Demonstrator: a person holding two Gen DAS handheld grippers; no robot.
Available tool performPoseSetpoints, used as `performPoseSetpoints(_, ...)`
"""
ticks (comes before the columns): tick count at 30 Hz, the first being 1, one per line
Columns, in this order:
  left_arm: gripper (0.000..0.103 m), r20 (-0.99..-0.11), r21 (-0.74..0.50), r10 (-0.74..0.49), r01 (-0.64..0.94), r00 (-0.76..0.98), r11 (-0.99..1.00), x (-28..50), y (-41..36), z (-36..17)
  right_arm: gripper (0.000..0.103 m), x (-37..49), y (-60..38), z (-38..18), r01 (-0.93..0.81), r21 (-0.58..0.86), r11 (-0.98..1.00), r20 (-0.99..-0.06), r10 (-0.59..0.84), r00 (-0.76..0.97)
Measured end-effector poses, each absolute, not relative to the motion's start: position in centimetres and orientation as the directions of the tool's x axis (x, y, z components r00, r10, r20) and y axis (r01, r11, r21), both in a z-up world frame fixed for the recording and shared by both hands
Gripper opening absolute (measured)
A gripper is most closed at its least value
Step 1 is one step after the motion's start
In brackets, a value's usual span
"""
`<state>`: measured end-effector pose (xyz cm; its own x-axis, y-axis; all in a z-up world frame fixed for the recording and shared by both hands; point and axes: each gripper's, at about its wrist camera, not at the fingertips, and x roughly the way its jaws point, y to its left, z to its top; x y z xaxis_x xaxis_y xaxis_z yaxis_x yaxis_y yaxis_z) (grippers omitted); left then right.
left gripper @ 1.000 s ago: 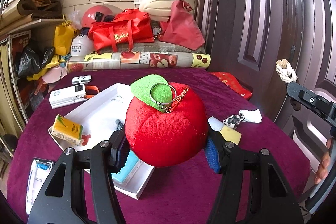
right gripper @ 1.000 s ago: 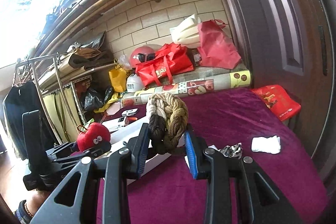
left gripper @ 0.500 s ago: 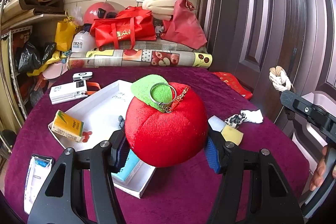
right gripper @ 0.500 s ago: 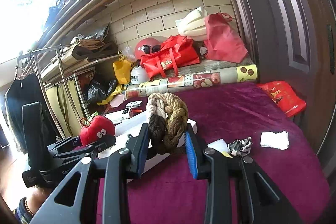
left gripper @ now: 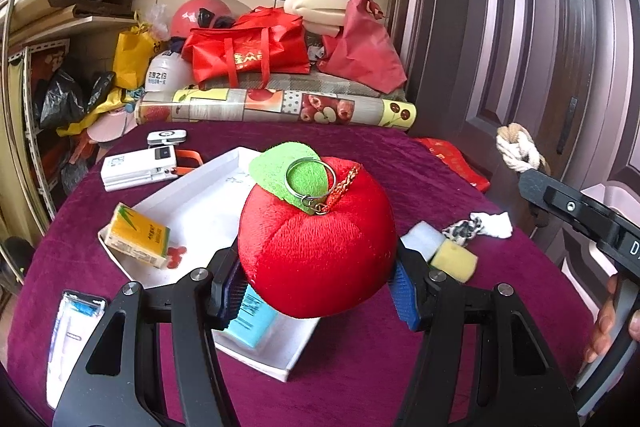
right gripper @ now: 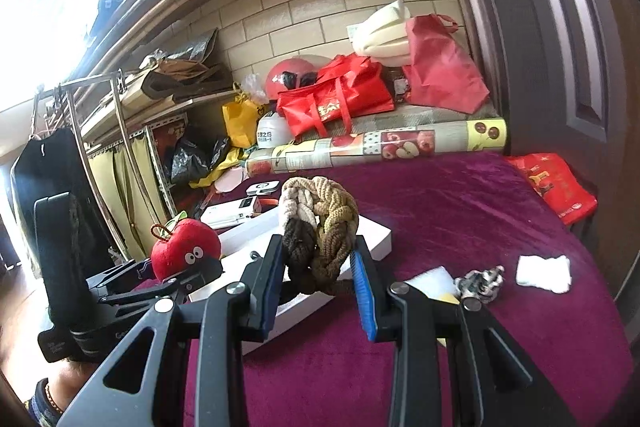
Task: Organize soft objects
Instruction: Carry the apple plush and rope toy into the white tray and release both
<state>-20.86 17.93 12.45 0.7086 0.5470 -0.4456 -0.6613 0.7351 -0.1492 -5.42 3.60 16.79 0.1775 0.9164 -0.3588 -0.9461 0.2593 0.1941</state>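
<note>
A red plush apple (left gripper: 316,247) with a green felt leaf and a key ring is pressed between the blue pads of my left gripper (left gripper: 316,287), held above a white tray (left gripper: 192,203) on the purple table. From the right wrist view the same apple (right gripper: 184,247) shows at the left in that gripper. My right gripper (right gripper: 318,263) is shut on a braided rope knot (right gripper: 320,227) in cream, brown and olive, held above the table. The knot's top (left gripper: 518,151) shows at the right edge of the left wrist view.
In the tray lie a yellow packet (left gripper: 138,237) and a light blue box (left gripper: 250,319). On the cloth lie a yellow-and-white sponge (left gripper: 444,251), a patterned cloth scrap (right gripper: 480,281), a white cloth (right gripper: 542,273), white devices (left gripper: 138,169) and a packaged item (left gripper: 70,339). Bags and a rolled mat (left gripper: 276,107) crowd the back.
The right gripper with the rope knot has drifted a little towards the table's middle. The left gripper and the apple have kept still.
</note>
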Motion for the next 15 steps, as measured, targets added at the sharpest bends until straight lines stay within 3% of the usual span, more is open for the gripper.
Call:
performPoseSetpoints(7, 0.061, -0.439, -0.142, 0.642, -0.754, 0.629, 0.642, -22.3, 23.6, 14.3, 0.033, -5.6, 8.8, 15.7, -0.954, 0.204, 0.219, -0.415, 0.902, 0.118)
performPoseSetpoints(10, 0.061, -0.488, -0.238, 0.610, -0.768, 0.624, 0.595, -23.2, 27.4, 13.4, 0.033, -5.7, 11.9, 13.8, -0.956, 0.194, 0.220, -0.476, 0.873, 0.104)
performPoseSetpoints(15, 0.061, -0.545, -0.287, 0.555, -0.762, 0.628, 0.580, -22.2, 30.1, 11.0, 0.033, -6.4, 17.2, 10.7, -0.958, 0.202, 0.203, -0.564, 0.824, 0.055)
